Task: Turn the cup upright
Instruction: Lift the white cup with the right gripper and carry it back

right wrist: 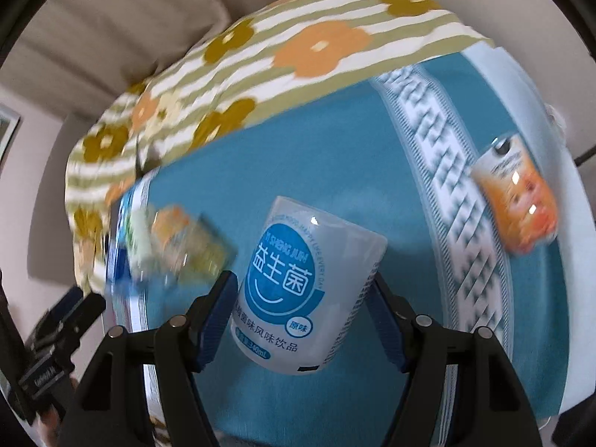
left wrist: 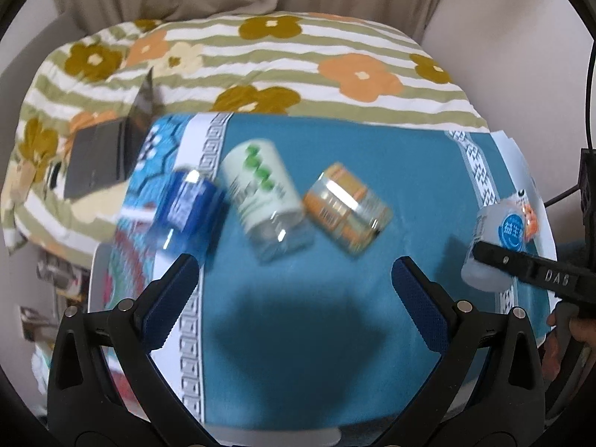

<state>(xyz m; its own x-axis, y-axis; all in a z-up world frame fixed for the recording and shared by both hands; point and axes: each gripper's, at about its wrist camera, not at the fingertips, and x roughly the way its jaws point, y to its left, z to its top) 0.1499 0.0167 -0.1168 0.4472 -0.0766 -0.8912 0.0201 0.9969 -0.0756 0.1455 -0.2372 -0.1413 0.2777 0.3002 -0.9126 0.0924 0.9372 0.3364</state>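
Observation:
My right gripper (right wrist: 303, 290) is shut on a white-and-blue cup (right wrist: 298, 290) with Chinese writing, held tilted above the teal cloth. In the left wrist view the same cup (left wrist: 499, 246) sits at the far right between the right gripper's black fingers (left wrist: 529, 264). My left gripper (left wrist: 294, 283) is open and empty above the teal cloth (left wrist: 335, 298). Ahead of it three cups lie on their sides: a blue one (left wrist: 186, 208), a white-and-green one (left wrist: 264, 193) and an orange one (left wrist: 346, 208).
Another orange cup (right wrist: 517, 201) lies on the cloth's patterned border at the right. A flowered striped blanket (left wrist: 260, 70) lies behind the table. A dark open box (left wrist: 100, 156) sits at the left, by the table's edge.

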